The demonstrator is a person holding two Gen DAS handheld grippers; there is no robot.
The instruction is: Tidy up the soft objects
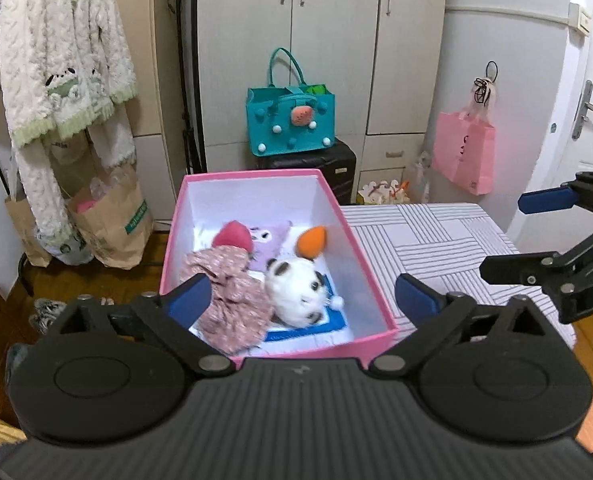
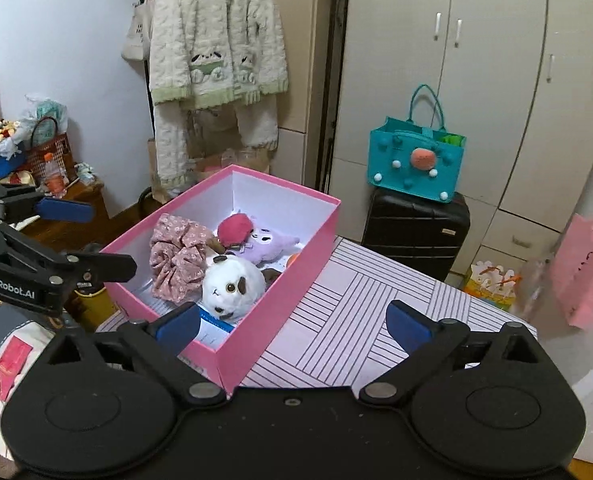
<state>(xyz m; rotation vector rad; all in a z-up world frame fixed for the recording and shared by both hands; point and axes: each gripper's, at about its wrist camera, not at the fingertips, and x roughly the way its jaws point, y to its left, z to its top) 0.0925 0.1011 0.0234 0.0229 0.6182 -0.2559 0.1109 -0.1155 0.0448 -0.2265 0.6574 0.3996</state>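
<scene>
Soft toys (image 1: 296, 292) are held in the pink box (image 1: 370, 276).
Left gripper (image 1: 302, 296) and right gripper (image 2: 292, 326) are spread wide above it, empty.

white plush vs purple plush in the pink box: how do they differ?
1. Colour: the white plush is white with dark brown patches; the purple plush is pale lilac.
2. Shape: the white plush is round and bulky; the purple plush looks flatter and longer.
3. Place: the white plush sits toward the box's near end; the purple plush lies toward the far end, partly under a red plush.
Both lie loose inside the pink box, gripped by neither gripper.
</scene>
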